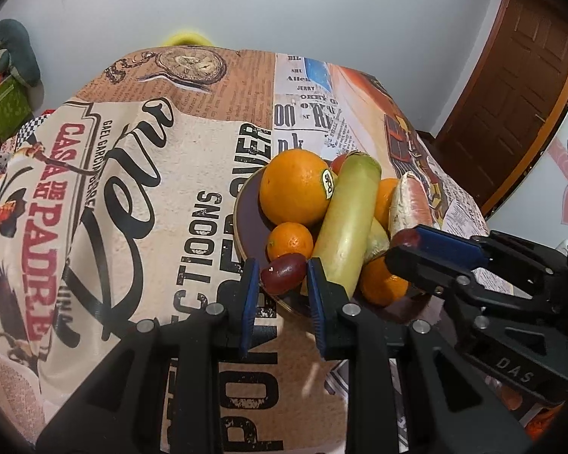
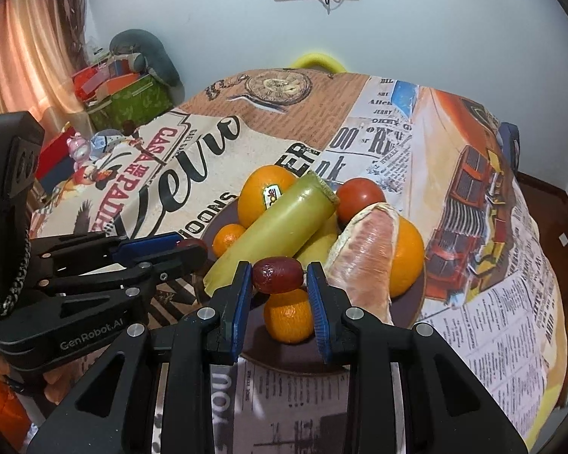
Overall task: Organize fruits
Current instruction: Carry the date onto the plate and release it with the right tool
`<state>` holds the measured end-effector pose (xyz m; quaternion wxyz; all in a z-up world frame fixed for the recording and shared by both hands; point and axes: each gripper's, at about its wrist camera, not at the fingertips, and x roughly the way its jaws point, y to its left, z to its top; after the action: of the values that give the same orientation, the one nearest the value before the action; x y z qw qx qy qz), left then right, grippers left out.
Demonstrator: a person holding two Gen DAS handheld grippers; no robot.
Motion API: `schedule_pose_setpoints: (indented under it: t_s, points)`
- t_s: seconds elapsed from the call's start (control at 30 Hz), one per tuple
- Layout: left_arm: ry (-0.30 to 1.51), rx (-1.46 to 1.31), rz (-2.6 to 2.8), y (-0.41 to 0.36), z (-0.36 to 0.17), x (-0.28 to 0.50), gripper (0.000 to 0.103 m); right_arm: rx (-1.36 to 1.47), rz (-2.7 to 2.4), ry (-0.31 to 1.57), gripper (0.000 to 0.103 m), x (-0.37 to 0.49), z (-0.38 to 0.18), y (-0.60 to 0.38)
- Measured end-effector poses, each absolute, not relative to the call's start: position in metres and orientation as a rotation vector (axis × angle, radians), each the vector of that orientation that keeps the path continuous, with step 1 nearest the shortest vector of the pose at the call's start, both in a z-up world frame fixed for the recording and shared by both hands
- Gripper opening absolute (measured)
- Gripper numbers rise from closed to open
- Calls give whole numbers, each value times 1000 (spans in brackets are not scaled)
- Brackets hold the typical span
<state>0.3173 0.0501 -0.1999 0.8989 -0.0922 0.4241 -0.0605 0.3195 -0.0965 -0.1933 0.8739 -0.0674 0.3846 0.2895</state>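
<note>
A dark round plate (image 1: 248, 208) (image 2: 409, 310) on the printed tablecloth holds a large orange (image 1: 293, 187) (image 2: 263, 195), small oranges (image 1: 289, 240) (image 2: 287, 316), a long pale green stalk (image 1: 346, 219) (image 2: 280, 223), a wrapped pomelo wedge (image 1: 411, 204) (image 2: 367, 257) and a red tomato (image 2: 359, 198). My left gripper (image 1: 283, 272) is shut on a dark red jujube (image 1: 284, 270) at the plate's near rim. My right gripper (image 2: 278, 276) is shut on another red jujube (image 2: 278, 275) above the plate, and it shows in the left wrist view (image 1: 407, 238).
The table is covered by a newspaper-print cloth (image 1: 151, 174) (image 2: 473, 227). Boxes and a grey cushion (image 2: 132, 75) stand beyond the table's left edge. A brown door (image 1: 518, 87) is at the right. A yellow chair back (image 2: 316, 62) stands behind the far edge.
</note>
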Motion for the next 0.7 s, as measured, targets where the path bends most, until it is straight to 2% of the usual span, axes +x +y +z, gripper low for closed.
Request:
schedule_pose_setpoints:
  t_s: [0.4,0.57,0.7]
  points:
    - [897,-206,-125,52,-206,323,26,-151,606,824,27,325,-203,-92]
    - [897,-216,-119,55,-206,324,37,-133,612,837,28,326,-204,-94]
    - [890,-211,-119,55,-203,323,38,-135,611,832,29,324,-201,-94]
